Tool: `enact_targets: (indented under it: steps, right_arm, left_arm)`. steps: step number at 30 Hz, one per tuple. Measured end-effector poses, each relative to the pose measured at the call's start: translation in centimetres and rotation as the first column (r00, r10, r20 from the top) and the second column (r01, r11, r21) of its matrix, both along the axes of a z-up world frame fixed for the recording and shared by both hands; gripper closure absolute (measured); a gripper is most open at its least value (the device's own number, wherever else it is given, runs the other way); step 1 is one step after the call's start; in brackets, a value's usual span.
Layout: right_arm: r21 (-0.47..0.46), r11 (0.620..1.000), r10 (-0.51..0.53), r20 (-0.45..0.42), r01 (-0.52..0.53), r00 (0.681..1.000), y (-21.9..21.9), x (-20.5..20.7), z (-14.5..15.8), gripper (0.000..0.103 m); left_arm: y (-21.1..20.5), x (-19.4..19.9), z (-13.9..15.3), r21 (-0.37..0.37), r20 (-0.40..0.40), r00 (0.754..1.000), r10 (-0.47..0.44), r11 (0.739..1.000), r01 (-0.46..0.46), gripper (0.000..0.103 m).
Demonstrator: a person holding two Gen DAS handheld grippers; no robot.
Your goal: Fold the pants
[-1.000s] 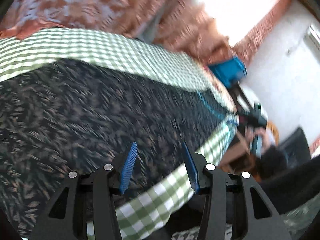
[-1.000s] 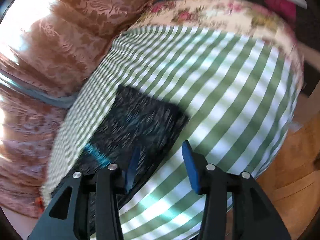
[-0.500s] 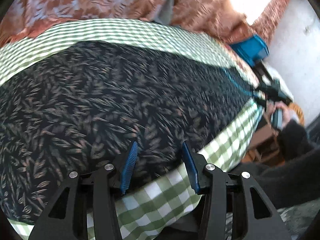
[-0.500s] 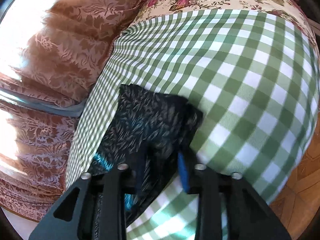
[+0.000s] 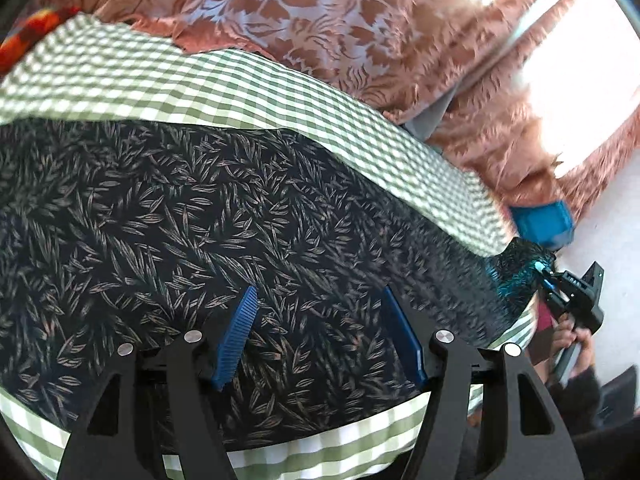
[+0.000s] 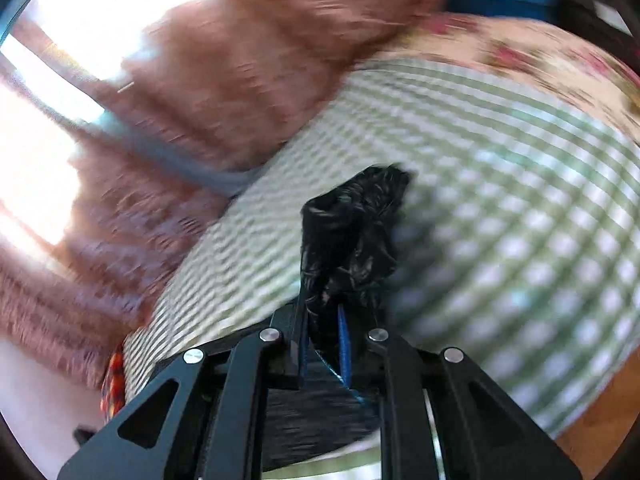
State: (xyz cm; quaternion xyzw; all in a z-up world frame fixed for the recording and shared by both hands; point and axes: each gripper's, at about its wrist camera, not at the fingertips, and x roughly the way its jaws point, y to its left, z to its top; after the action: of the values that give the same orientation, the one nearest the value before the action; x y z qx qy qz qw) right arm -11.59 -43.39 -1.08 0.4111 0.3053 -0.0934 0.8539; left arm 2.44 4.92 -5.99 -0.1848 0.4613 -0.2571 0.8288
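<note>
Over the bed: both tongs, pants, checked cloth.
Left tongs (image 5: pixel 320 332): spread wide, ribbed blue pads above the pants, nothing between them.
Right tongs (image 6: pixel 323 330): clamped on a bunched, lifted end of the pants (image 6: pixel 352 236).
Pants (image 5: pixel 192 240): dark fabric with leaf print, spread flat.
Bedcover (image 5: pixel 200 84): green-white gingham.
Curtain (image 5: pixel 320 12): rust damask, floral.

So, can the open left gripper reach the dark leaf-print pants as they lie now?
Probably yes: the left gripper hovers open directly over the dark leaf-print pants, nothing lying between.
</note>
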Motion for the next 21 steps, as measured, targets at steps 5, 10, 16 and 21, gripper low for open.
enact_targets:
  steps: [5, 10, 16, 21]
  right_arm:
    - [-0.037, 0.965, 0.263, 0.107, -0.26, 0.959, 8.5, 5.1, 3.3, 0.092]
    - [-0.048, 0.855, 0.519, 0.11, -0.517, 0.848, 19.1, 9.1, 2.7, 0.092]
    - [-0.12, 0.707, 0.7, -0.027, -0.697, 0.714, 29.4, 10.6, -1.3, 0.093]
    - [-0.272, 0.624, 0.725, -0.148, -0.733, 0.673, 32.4, 9.2, -3.6, 0.092]
  left_arm:
    - [1.0, 0.3, 0.2, -0.117, -0.04, 0.999, 0.021, 0.993, -0.025, 0.028]
    - [2.5, 0.6, -0.4, -0.206, -0.111, 0.992, 0.053, 0.976, -0.075, 0.022]
    - [2.7, 1.1, -0.7, -0.324, -0.172, 0.985, 0.029, 0.942, -0.085, 0.022]
    - [0.3, 2.6, -0.5, -0.378, -0.21, 0.976, -0.061, 0.926, -0.024, 0.022]
